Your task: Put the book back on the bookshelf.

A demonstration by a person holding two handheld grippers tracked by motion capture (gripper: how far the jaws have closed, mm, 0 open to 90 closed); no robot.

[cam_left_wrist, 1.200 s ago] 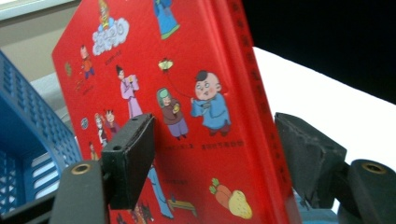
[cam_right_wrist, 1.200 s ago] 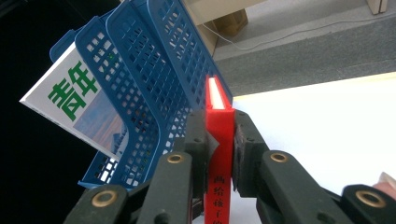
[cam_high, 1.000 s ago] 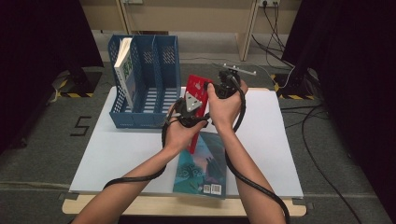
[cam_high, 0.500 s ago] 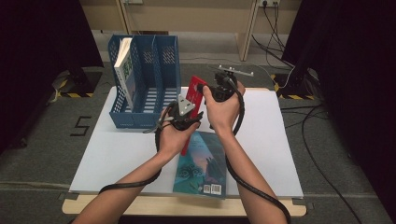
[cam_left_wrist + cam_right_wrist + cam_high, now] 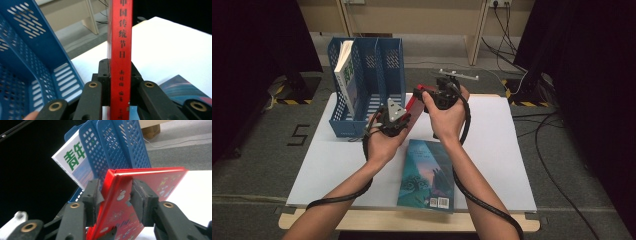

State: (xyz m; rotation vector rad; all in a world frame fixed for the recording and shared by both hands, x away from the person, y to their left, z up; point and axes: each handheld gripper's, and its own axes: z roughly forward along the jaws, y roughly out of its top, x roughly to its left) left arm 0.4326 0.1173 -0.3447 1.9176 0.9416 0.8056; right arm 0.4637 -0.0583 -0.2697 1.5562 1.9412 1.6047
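Left gripper (image 5: 120, 75) clamped on red book (image 5: 121, 50) spine; right gripper (image 5: 116, 200) jaws just opening, book loosely between.

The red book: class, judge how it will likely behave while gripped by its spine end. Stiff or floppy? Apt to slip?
The red book looks hard-covered, so it probably stays stiff. The left tongs clamp only its narrow spine, so it may pivot or tip. Its glossy cover could slip between the right tongs, whose pads have just been opening off it.
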